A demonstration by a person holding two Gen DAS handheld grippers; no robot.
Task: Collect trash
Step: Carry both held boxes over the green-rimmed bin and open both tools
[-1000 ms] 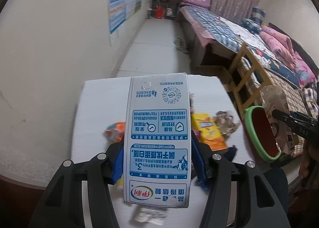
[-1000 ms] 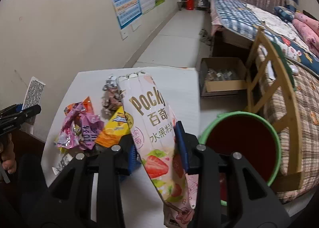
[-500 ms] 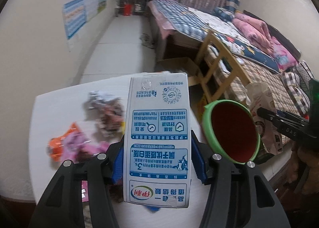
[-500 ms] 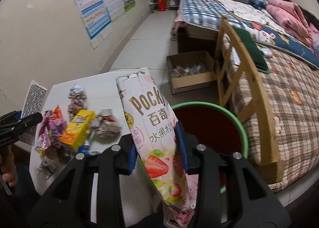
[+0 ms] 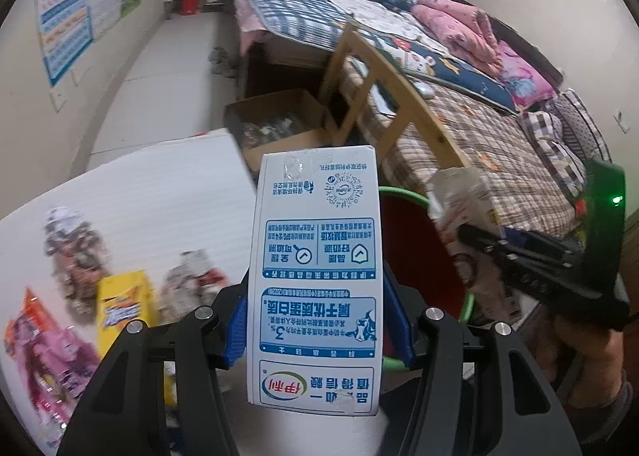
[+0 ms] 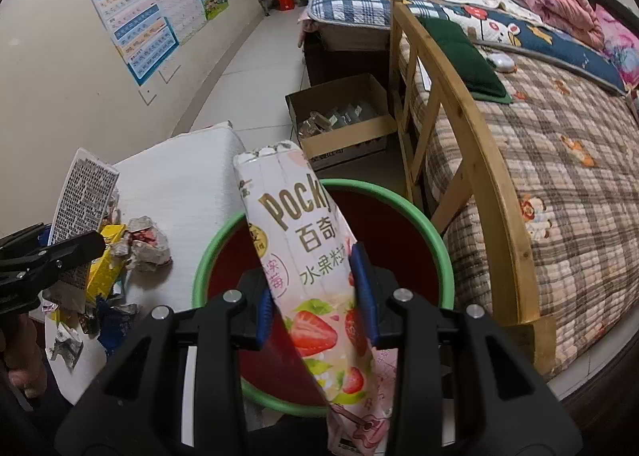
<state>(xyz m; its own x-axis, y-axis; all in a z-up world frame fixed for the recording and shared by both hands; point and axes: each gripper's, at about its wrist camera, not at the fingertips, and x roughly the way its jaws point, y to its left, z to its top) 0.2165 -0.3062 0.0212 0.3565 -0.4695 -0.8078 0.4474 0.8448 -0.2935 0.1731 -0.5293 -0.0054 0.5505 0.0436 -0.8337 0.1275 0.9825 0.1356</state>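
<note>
Two pieces of trash are held at the mouth of a green-rimmed bin [image 6: 441, 252] beside a white table [image 5: 159, 192]. The right gripper [image 6: 315, 296] is clamped on a pink Pocky strawberry packet [image 6: 303, 252], which is seen tilted toward 11 o'clock directly over the bin's red interior. The left gripper [image 5: 313, 320] is closed on a blue-and-white milk carton [image 5: 315, 276], held upright with its print upside down; in the left wrist view the bin's rim [image 5: 403, 194] is glimpsed only at 2 o'clock behind the carton, so the carton is judged not yet fully over the opening.

More litter is left on the table: a yellow pack [image 5: 122, 304], crumpled wrappers [image 6: 147, 242] and pink-and-orange bags [image 5: 40, 340], lying toward 9 o'clock of the bin.

The risks are judged as follows. If the carton is released from where it is held, it may strike the rim or fall to the floor between table and bin. The long, light packet may catch the far rim and tip out if it is let go while so steeply tilted. With both grippers crowded at one opening, a collision could be caused, and the bin, if nudged, might be shifted or tipped.
</note>
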